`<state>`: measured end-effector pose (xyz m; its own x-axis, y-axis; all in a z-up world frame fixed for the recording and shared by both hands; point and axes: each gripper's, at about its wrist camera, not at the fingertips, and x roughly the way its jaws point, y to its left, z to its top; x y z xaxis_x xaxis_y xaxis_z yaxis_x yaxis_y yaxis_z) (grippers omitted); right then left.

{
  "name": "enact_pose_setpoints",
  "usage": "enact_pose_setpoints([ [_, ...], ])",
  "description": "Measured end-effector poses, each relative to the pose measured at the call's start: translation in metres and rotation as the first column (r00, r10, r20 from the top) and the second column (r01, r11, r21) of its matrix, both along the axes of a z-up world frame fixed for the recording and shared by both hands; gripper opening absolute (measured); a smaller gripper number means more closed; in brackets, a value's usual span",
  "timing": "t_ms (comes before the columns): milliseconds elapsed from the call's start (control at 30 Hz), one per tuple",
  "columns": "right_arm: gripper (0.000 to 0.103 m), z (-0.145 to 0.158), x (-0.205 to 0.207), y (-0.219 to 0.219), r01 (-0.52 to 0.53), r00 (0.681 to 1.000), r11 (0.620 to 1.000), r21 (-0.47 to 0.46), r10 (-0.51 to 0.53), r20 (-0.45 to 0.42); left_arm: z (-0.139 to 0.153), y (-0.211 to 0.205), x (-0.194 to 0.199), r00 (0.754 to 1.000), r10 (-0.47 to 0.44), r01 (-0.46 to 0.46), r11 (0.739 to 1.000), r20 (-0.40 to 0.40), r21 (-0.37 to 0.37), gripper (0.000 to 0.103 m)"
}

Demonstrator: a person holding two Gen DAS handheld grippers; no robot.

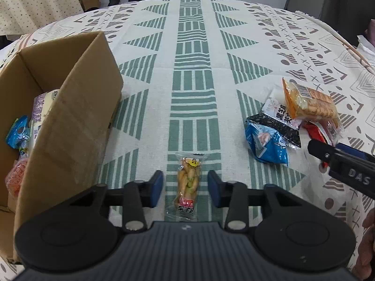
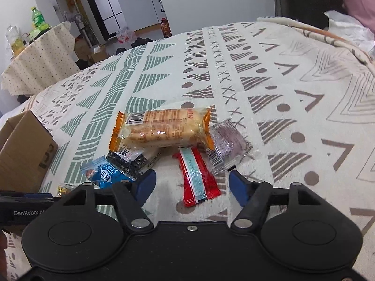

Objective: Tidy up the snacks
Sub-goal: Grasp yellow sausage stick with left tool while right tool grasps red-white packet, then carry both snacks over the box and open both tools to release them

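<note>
A small clear packet of yellow snack (image 1: 187,182) lies on the patterned tablecloth between the blue pads of my left gripper (image 1: 185,188). The jaws stand open, with a gap on each side of the packet. In the right wrist view a red and pale-blue packet (image 2: 199,178) lies between the pads of my right gripper (image 2: 192,187), also open and clear of it. Behind it sit an orange-ended biscuit pack (image 2: 161,128), a purple wrapped snack (image 2: 228,146), a black-and-white packet (image 2: 129,160) and a blue packet (image 2: 106,174).
An open cardboard box (image 1: 70,121) stands at the left of the table with several snacks inside (image 1: 18,135). The same snack pile (image 1: 293,117) shows at the right of the left wrist view, with the right gripper's finger (image 1: 346,164) beside it. A second covered table (image 2: 42,63) stands beyond.
</note>
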<state>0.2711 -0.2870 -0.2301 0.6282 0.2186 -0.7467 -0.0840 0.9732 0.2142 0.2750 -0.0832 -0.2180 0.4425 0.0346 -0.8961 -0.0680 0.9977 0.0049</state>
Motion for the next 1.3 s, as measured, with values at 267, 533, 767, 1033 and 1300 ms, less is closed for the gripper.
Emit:
enact_pose_setpoints([
  [267, 0.032, 0.001, -0.005, 0.011, -0.066, 0.998, 0.995, -0.078, 0.066, -0.004, 0.006, -0.005, -0.005, 1.0, -0.029, 0.029, 1.0, 0.009, 0.004, 0.018],
  [533, 0.025, 0.02, -0.019, 0.015, -0.099, 0.995, 0.992, -0.08, 0.101, 0.021, 0.035, -0.005, -0.015, 0.995, -0.041, 0.039, 0.999, 0.096, 0.023, 0.018],
  [767, 0.023, 0.049, -0.036, 0.031, -0.15, 0.984, 0.981, -0.123, 0.16, 0.079, 0.063, 0.005, -0.027, 0.986, -0.022, 0.023, 1.0, 0.164, 0.0, 0.018],
  [1033, 0.021, 0.084, -0.049, 0.05, -0.182, 0.972, 0.973, -0.139, 0.2, 0.124, 0.095, 0.026, -0.039, 0.972, 0.033, -0.023, 0.999, 0.233, -0.047, 0.018],
  [1300, 0.021, 0.116, -0.055, 0.077, -0.216, 0.955, 0.966, -0.142, 0.24, 0.177, 0.116, 0.054, -0.051, 0.96, 0.079, -0.06, 0.995, 0.27, -0.076, 0.018],
])
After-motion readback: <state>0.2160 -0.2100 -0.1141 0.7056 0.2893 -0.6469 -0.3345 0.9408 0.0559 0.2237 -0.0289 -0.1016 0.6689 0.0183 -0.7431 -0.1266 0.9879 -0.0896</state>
